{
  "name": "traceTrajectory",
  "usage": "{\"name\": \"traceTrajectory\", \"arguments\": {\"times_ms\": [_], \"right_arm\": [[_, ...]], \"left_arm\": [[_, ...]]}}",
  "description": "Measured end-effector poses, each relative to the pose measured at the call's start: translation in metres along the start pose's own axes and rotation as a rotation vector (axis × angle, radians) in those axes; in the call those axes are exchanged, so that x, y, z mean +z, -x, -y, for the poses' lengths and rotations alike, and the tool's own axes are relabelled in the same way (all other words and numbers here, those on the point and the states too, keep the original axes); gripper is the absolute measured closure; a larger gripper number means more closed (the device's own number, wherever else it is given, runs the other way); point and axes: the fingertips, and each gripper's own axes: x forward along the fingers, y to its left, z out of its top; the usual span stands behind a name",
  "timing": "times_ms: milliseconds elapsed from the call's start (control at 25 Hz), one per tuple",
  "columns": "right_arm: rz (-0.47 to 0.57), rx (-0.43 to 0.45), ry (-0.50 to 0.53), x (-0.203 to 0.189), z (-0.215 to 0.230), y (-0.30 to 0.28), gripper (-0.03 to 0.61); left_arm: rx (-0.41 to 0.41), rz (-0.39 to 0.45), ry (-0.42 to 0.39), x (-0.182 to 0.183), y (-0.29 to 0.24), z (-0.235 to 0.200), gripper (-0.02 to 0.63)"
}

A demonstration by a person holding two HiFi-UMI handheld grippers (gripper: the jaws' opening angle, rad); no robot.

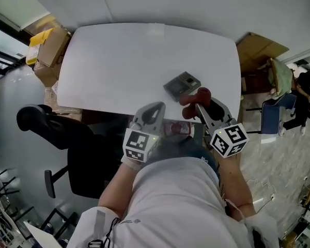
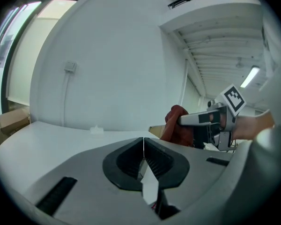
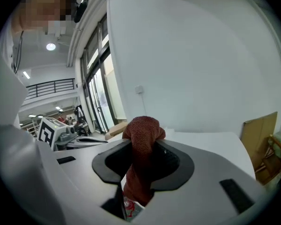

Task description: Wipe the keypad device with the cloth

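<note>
We hold the left gripper (image 1: 155,107) just short of the keypad device (image 1: 182,84), its fingers pressed together on nothing. The keypad device lies on the white counter (image 1: 119,61). Our right gripper (image 1: 200,106) pinches the red cloth (image 1: 196,95), which is bunched just beside the keypad device. We cannot tell whether it touches.

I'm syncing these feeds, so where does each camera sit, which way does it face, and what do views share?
Head view: on the person's head, steeply down at the table and keypad device; torso, forearms, left gripper, right gripper show.
Left gripper view: on that gripper, along its closed jaws toward a white wall; a hand shows.
Right gripper view: on that gripper, along jaws clamping the cloth; white clothing shows.
Shared: each gripper view shows the other gripper.
</note>
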Motion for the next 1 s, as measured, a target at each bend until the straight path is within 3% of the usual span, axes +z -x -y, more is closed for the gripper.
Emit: {"name": "traceTrajectory", "arguments": {"times_ms": [360,520,640,1000], "right_arm": [[0.081,0.036,0.033,0.002,-0.015,0.055,0.454],[0.121,0.054,0.031,0.002,-0.005,0.094,0.456],[0.12,0.07,0.087,-0.005,0.003,0.123,0.456],[0.135,0.193,0.08,-0.023,-0.008,0.169,0.456]], "left_arm": [[0.012,0.027,-0.048,-0.002,0.017,0.044,0.598],[0.033,0.05,-0.06,0.001,0.018,0.084,0.598],[0.049,0.063,-0.062,0.002,0.02,0.121,0.598],[0.134,0.074,-0.064,-0.008,0.052,0.188,0.598]]}}
